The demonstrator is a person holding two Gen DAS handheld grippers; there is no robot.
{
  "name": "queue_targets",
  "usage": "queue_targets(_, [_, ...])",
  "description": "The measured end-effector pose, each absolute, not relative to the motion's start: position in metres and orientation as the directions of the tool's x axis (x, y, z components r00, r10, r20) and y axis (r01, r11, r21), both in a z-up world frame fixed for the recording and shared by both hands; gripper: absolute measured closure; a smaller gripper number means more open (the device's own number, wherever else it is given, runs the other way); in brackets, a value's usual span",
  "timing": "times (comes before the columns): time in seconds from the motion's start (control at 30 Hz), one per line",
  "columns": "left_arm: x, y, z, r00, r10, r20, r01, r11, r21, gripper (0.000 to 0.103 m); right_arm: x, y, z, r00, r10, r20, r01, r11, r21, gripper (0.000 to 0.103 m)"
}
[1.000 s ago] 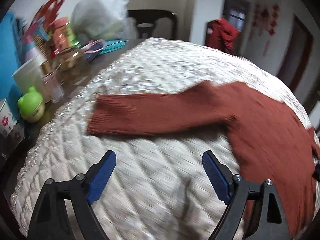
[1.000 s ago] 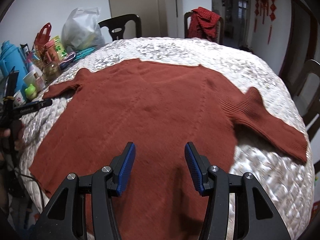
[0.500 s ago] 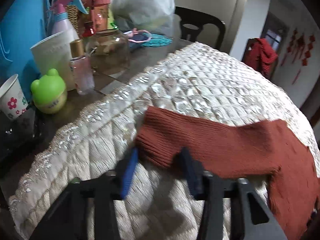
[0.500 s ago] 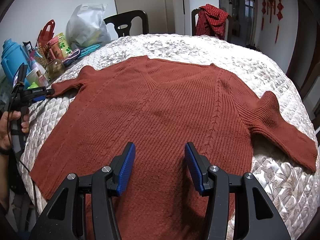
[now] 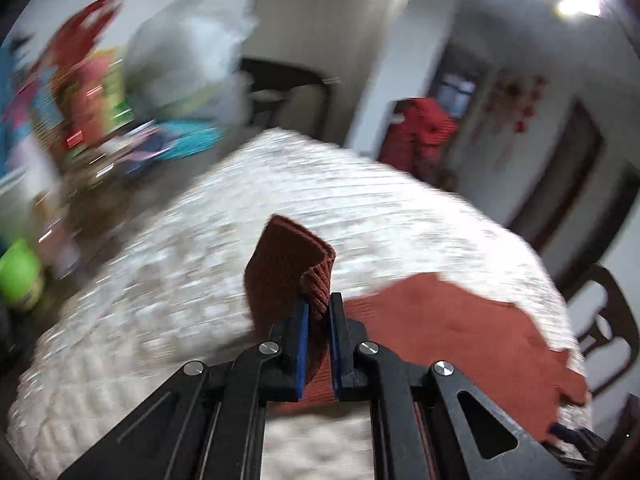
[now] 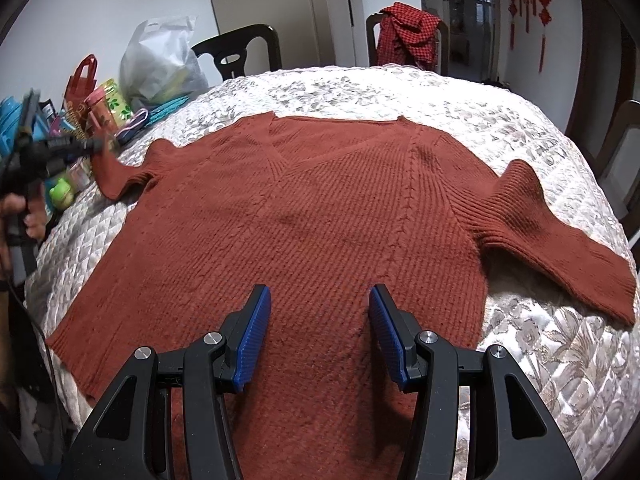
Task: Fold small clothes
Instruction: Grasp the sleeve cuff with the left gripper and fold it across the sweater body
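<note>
A rust-red knitted sweater point(image 6: 320, 220) lies flat, front up, on the quilted table cover point(image 6: 360, 88). My left gripper point(image 5: 318, 304) is shut on the cuff of its left sleeve point(image 5: 288, 264), which stands folded up above the pads, lifted off the cover. In the right wrist view that gripper point(image 6: 94, 146) shows blurred at the far left, with the sleeve point(image 6: 120, 176) hanging from it. My right gripper point(image 6: 316, 332) hovers open over the sweater's lower middle with nothing between its fingers. The right sleeve point(image 6: 560, 240) lies spread out toward the table's right edge.
Bottles, cups, a green frog jar point(image 6: 60, 196) and a white plastic bag point(image 6: 160, 64) crowd the table's far left. Dark chairs point(image 6: 240, 48) stand behind, one draped with a red garment point(image 6: 408, 36). A person's hand point(image 6: 16, 208) holds the left gripper.
My left gripper went to the left sleeve's cuff, closed on it and lifted it off the cover. The right gripper has stayed where it was, still open.
</note>
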State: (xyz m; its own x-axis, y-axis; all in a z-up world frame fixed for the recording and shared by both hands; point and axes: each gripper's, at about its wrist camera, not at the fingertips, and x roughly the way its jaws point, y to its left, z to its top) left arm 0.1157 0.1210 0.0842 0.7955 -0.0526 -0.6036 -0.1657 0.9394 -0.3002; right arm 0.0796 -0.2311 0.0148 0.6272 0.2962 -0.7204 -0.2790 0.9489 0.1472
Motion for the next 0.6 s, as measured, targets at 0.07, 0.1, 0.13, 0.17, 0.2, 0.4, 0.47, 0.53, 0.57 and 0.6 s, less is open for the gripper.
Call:
queue_targets(0.07, [0.126,0.089,0.095,0.804,-0.122,-0.582,-0.074,0.951,-0.302,0.092,0.079,-0.234,0.016,0.631,0.297,-0.716,-0.275,0.949,0.152,0.051])
queue_targets(0.1, [0.131,0.072,0.099,0.802,-0.16,-0.575,-0.028,0.952,-0.304,0.092,0.078,-0.235,0.017,0.633,0.297,-0.715,-0.273,0.95,0.153,0.051])
queue_targets(0.13, [0.135,0.056,0.1,0.797,-0.195,-0.572,0.013,0.952,-0.306,0.092,0.078,-0.236,0.017,0.635,0.297,-0.714,-0.27,0.95,0.155,0.051])
queue_targets(0.17, [0.141,0.039,0.099,0.787,-0.23,-0.573,0.053,0.95,-0.308,0.092,0.078,-0.237,0.017,0.635,0.297,-0.713,-0.268,0.951,0.157,0.051])
queue_targets(0.2, [0.146,0.023,0.096,0.773,-0.26,-0.578,0.087,0.947,-0.31,0.092,0.077,-0.238,0.017,0.636,0.297,-0.712,-0.265,0.951,0.16,0.051])
queue_targets(0.4, [0.177,-0.049,0.051,0.626,-0.42,-0.658,0.229,0.905,-0.36,0.092,0.076,-0.247,0.015,0.633,0.303,-0.712,-0.252,0.951,0.18,0.051])
queue_targets(0.47, [0.179,-0.058,0.039,0.579,-0.441,-0.686,0.24,0.896,-0.373,0.091,0.076,-0.249,0.014,0.631,0.307,-0.713,-0.249,0.95,0.189,0.051])
queue_targets(0.53, [0.177,-0.054,0.037,0.569,-0.463,-0.68,0.25,0.885,-0.393,0.075,0.076,-0.252,0.015,0.63,0.314,-0.71,-0.247,0.948,0.201,0.051])
queue_targets(0.57, [0.172,-0.048,0.044,0.585,-0.466,-0.664,0.252,0.883,-0.397,0.07,0.076,-0.253,0.016,0.632,0.324,-0.704,-0.249,0.945,0.212,0.051])
queue_targets(0.6, [0.166,-0.044,0.05,0.603,-0.465,-0.648,0.256,0.882,-0.395,0.064,0.077,-0.254,0.017,0.632,0.332,-0.7,-0.25,0.943,0.222,0.051])
